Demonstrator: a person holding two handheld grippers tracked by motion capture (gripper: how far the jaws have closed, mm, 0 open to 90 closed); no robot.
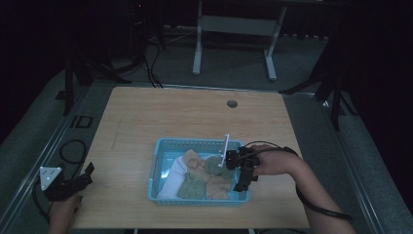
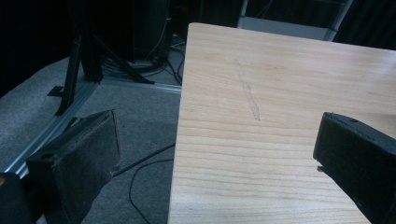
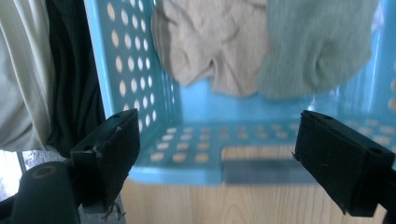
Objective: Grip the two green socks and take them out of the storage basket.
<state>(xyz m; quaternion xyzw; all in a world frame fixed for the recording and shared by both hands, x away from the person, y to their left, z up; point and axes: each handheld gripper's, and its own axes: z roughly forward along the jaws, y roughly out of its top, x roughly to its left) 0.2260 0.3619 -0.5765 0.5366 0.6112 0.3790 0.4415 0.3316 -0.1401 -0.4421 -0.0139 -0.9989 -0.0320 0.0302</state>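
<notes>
Tongs, right (image 3: 215, 154): jaws standing wide apart, gripping nothing, hovering at the near right corner of the blue basket (image 3: 140, 74) and looking across its perforated wall at the cloth inside. In the high view the same right tongs (image 1: 242, 171) are sitting over the basket's right end, held by the person's right hand (image 1: 272, 163).

Tongs, left (image 2: 215, 163): jaws likewise spread, empty, idling at the near left corner of the desk (image 2: 280, 84), well apart from the basket; seen from above, the left tongs (image 1: 73, 183) are hanging just off the desk edge.

Contents of basket (image 1: 195, 142): a beige cloth (image 3: 210, 42) and a grey-green cloth (image 3: 317, 42) lying crumpled side by side and touching, with a white cloth (image 1: 170, 183) and further small pieces bunched against them.

Risks, as judged:
- Pieces are overlapping, so a closing grip is likely catching two cloths at once, or only a loose fold that is slipping free on the lift.
- Jaws are sitting close to the basket wall; closing here is risking pinching the rim instead of fabric.
- Basket is light and unheld, the left tongs being far off; a snagged pull is likely dragging or tipping it along the desk.
- Dim lighting is making cloth edges hard to tell apart.
</notes>
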